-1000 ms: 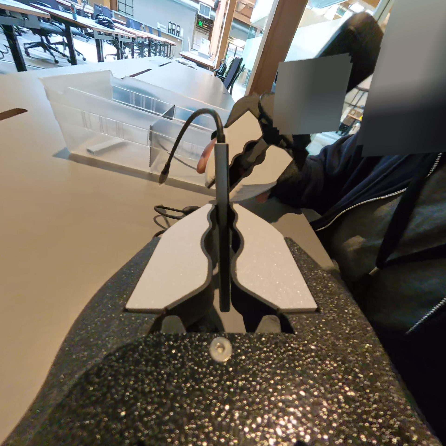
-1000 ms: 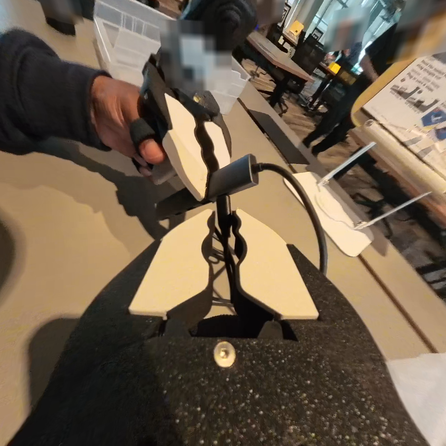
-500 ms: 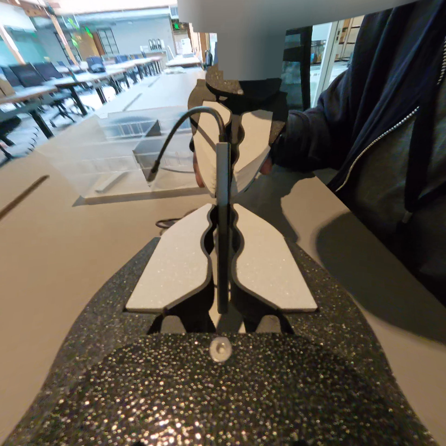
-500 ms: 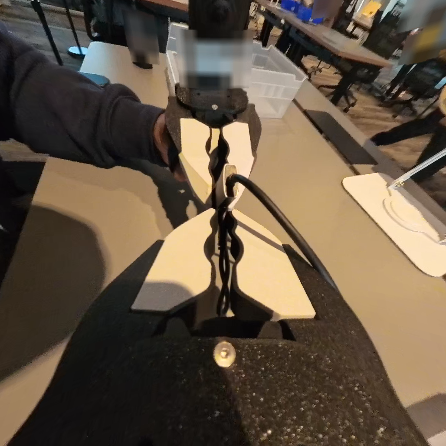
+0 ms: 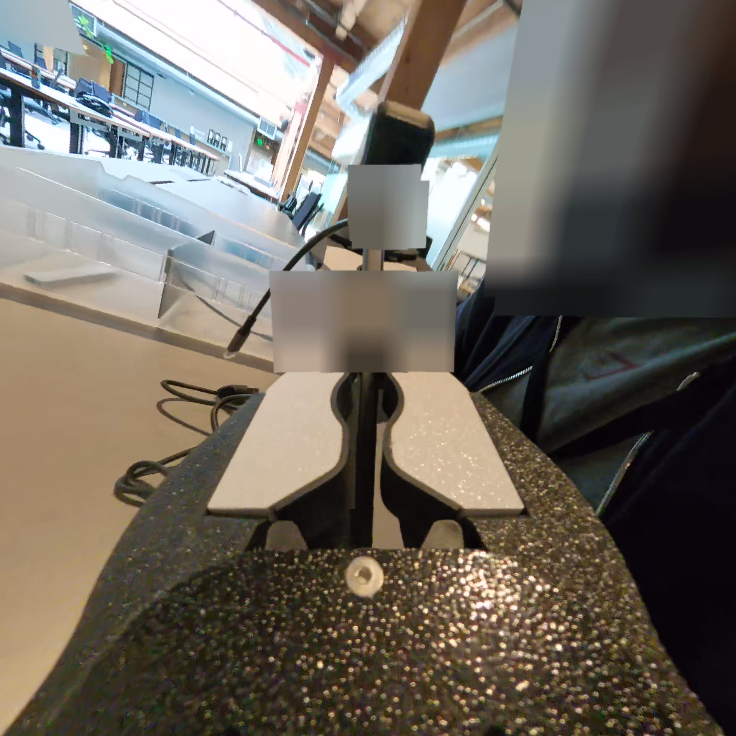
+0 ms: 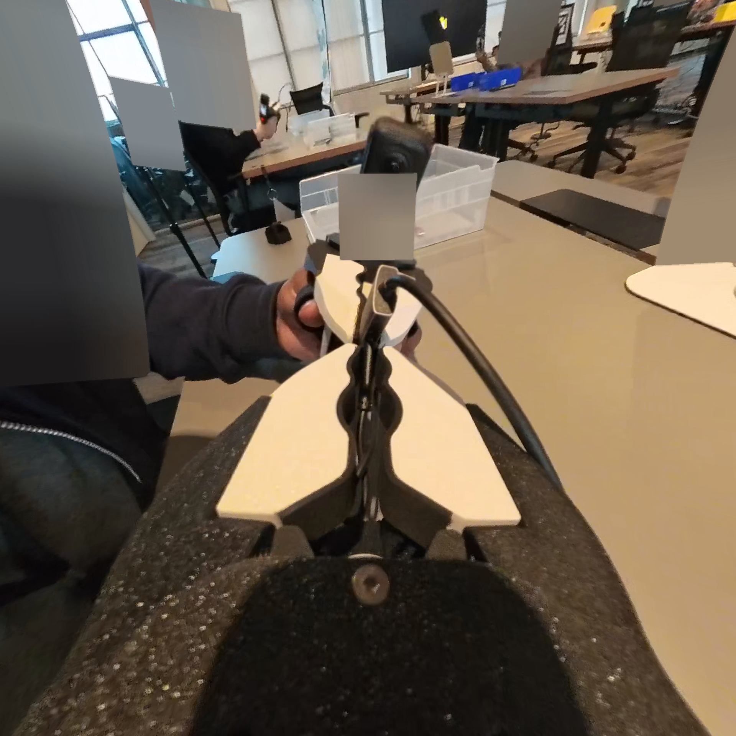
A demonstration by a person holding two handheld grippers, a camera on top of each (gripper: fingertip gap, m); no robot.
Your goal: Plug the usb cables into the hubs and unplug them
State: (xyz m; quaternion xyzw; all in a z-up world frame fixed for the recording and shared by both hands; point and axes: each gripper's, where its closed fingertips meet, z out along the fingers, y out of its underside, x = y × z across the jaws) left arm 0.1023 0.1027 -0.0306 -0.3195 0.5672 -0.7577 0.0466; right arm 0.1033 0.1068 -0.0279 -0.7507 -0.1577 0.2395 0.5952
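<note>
My left gripper is shut on a slim grey USB hub, held edge-on and upright. The hub's own black cord arcs left and ends in a free plug. My right gripper is shut on a thin black USB cable. It points tip to tip at the left gripper's white fingers. The cable's plug meets the hub's lower end. I cannot tell how deep it sits. In the left wrist view a blurred patch hides most of the right gripper.
A clear plastic divider bin stands on the beige table, also in the right wrist view. Loose black cable lies left of my left gripper. A white lamp base and a black mat lie at right. The person's torso is close. The grippers are tip to tip, or close to it.
Both grippers have swung round and now face each other straight on, tips close together. The left stays shut on the hub and the right on the cable.
</note>
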